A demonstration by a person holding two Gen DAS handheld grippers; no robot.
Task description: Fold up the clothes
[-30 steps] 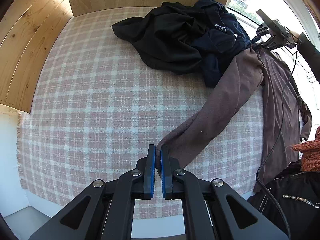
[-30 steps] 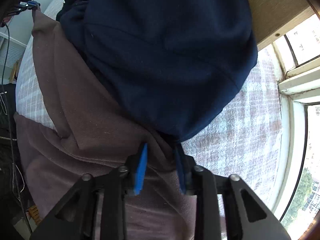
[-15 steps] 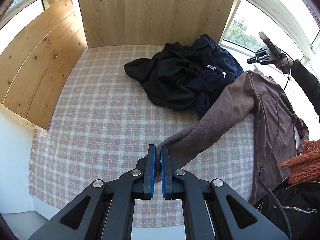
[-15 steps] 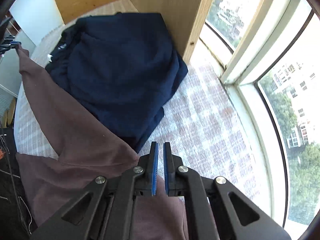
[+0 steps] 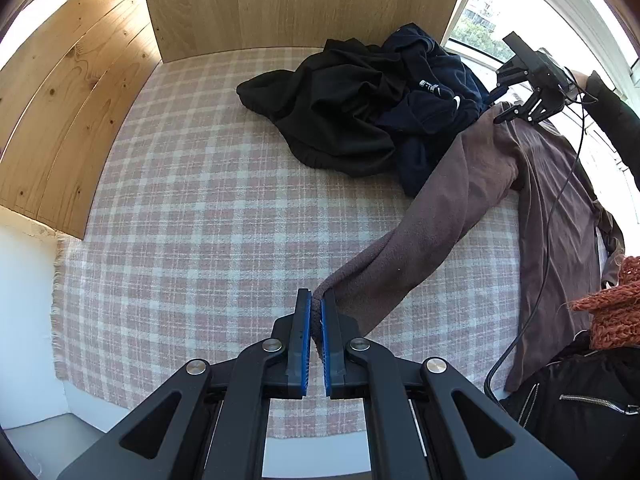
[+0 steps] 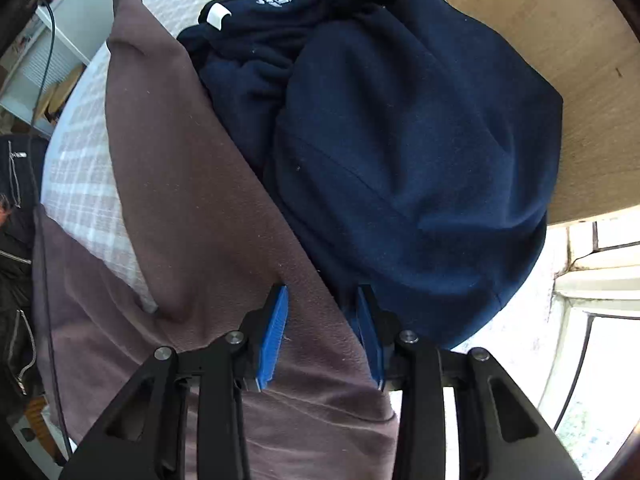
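While left gripper [image 5: 315,312] stays clenched on brown sweater [image 5: 460,200] cuff, right gripper [image 6: 322,322], pinched shut half-second ago, now spread over shoulder beside navy hoodie [image 6: 400,152]; released, likely regrasping. Sweater lies on plaid blanket [image 5: 200,220], unfolded.

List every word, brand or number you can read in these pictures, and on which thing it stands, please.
No text can be read.
Navy sweater: small white print near the collar, too blurred to read.
Same sweater, left view: white print and a white mark, both too small.
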